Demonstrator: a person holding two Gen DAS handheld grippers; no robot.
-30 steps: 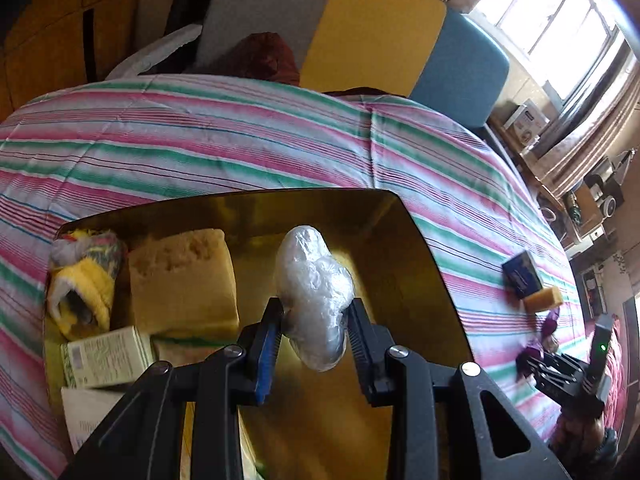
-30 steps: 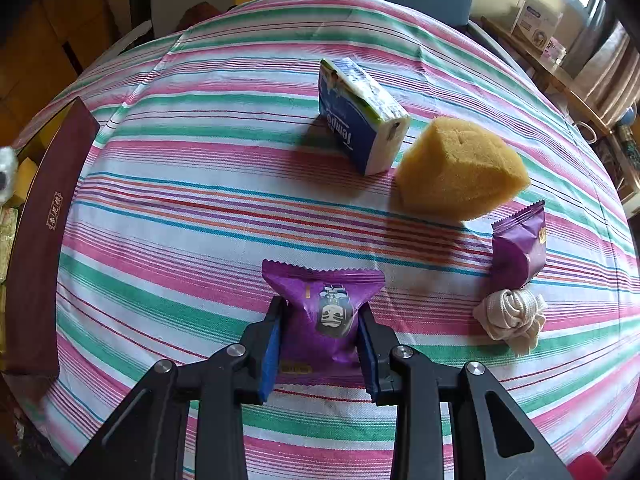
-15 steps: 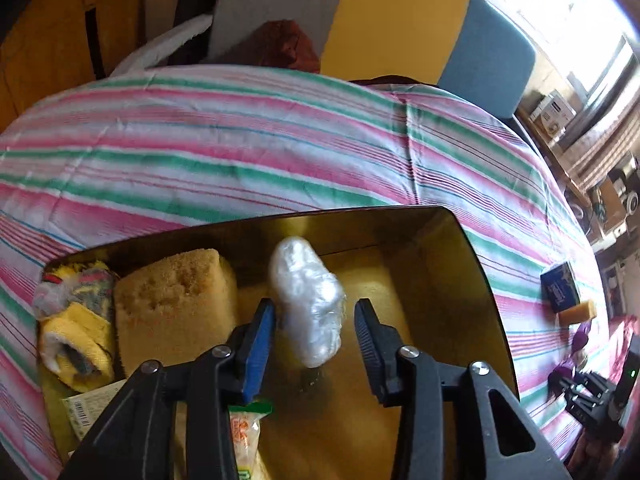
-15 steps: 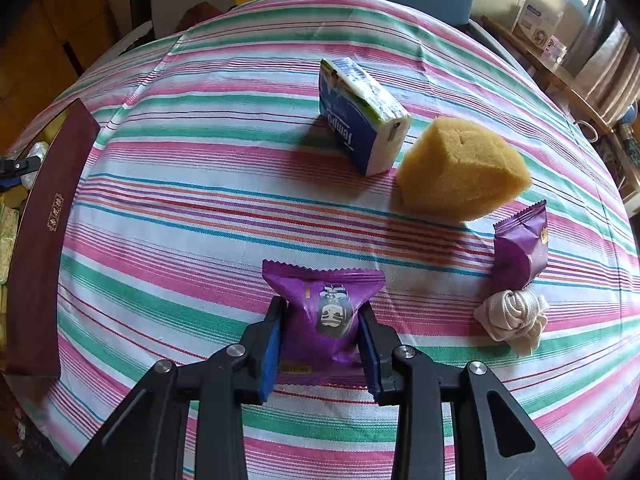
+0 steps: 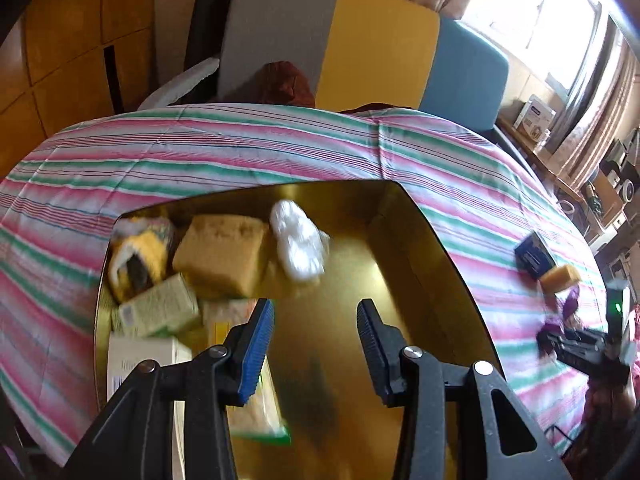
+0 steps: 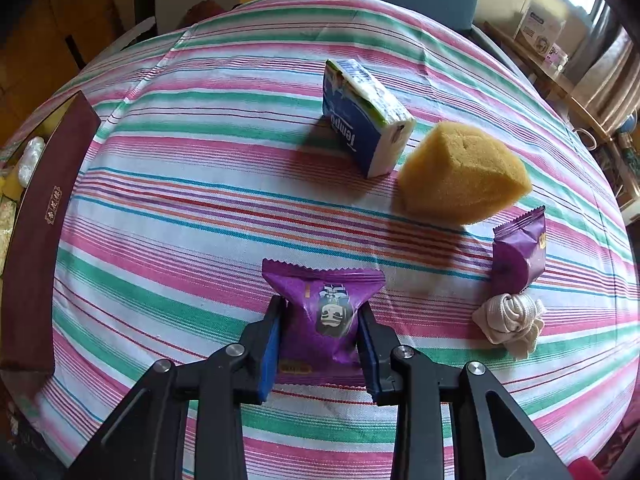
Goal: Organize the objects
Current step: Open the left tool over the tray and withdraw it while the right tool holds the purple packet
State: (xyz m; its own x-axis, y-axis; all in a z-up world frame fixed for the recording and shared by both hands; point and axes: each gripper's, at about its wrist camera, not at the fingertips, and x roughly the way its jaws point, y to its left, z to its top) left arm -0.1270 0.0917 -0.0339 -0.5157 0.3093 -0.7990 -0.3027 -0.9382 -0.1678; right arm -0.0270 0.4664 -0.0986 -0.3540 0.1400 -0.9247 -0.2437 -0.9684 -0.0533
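Left wrist: striped tablecloth (image 5: 256, 148), tri-colour sofa (image 5: 360, 40) behind.

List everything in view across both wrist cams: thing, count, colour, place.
box: 1, gold inside, maroon outside, on table
plastic-wrapped bundle: 1, white, in box beside sponge
sponge: 2, tan, one in box, one on cloth
yellow plush item: 1, box's far left corner
green packet: 1, in box
tissue pack: 1, blue-white, on cloth
purple snack packet: 2, one gripped, one by sponge
cream fabric knot: 1, on cloth
tablecloth: 1, striped
left gripper: open, over box
right gripper: shut on packet
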